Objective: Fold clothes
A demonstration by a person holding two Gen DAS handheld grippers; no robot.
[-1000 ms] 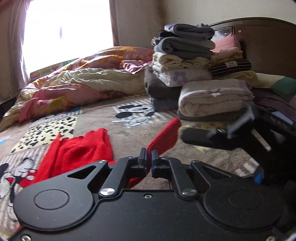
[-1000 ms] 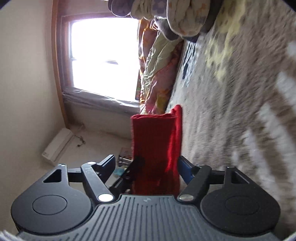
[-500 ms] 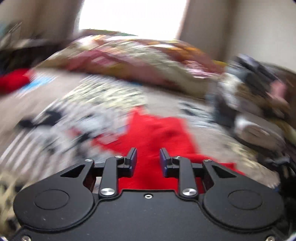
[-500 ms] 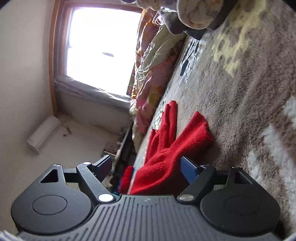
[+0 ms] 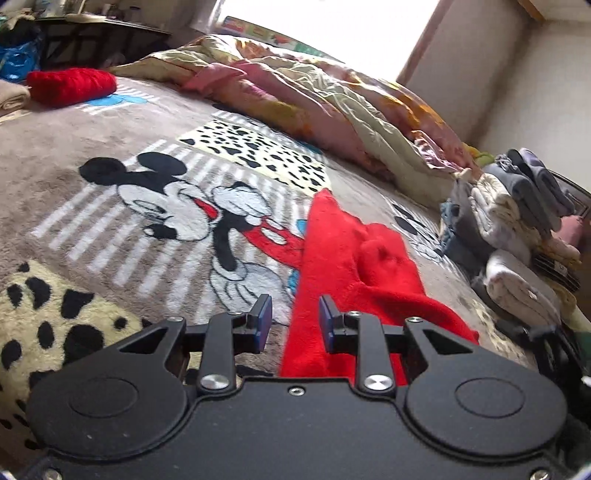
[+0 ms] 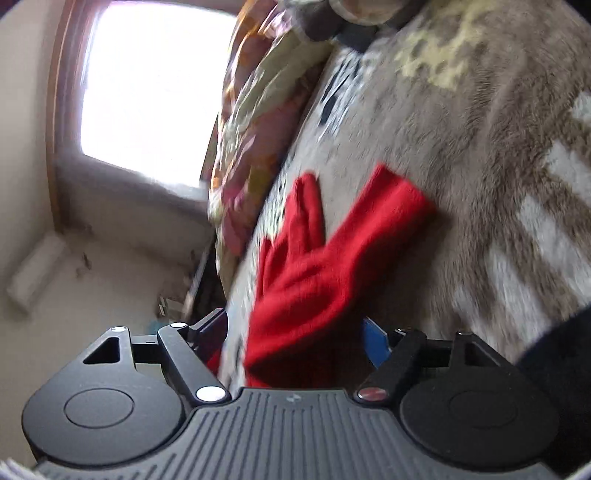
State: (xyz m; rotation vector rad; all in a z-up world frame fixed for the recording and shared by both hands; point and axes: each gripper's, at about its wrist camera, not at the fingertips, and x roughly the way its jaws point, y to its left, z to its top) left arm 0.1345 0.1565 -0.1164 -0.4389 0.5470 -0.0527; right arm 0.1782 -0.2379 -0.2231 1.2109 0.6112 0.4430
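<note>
The red knitted garment (image 5: 354,266) lies spread on the cartoon-mouse fleece blanket (image 5: 110,177) that covers the bed. In the left wrist view it runs from a narrow far end near the dalmatian-spot panel down to the near edge, where it passes under the gripper body. Its surface is rumpled, with a raised fold near the middle. In the right wrist view the same garment (image 6: 314,280) shows two limbs splayed on the blanket (image 6: 498,147): a narrow one and a broader one with a ribbed cuff end. This view is rolled sideways and blurred.

The left gripper (image 5: 295,319) hovers just above the garment's near part. Its jaws stand a little apart, and the blue pads grip nothing; the left edge of the garment lies below the gap. The right gripper (image 6: 295,328) has its jaws spread wide and closing. The red cloth lies between them in the picture, but neither pad presses on it.

A second red knitted item (image 5: 72,85) sits bunched at the far left of the bed, well apart from the garment. A crumpled floral quilt (image 5: 332,107) lies along the far side of the bed, below a bright window (image 5: 332,22). At the far right, a stack of folded clothes (image 5: 517,221) in grey, cream and white stands on the blanket. In the right wrist view the window (image 6: 147,92) and a bare floor (image 6: 92,295) appear beside the bed.
</note>
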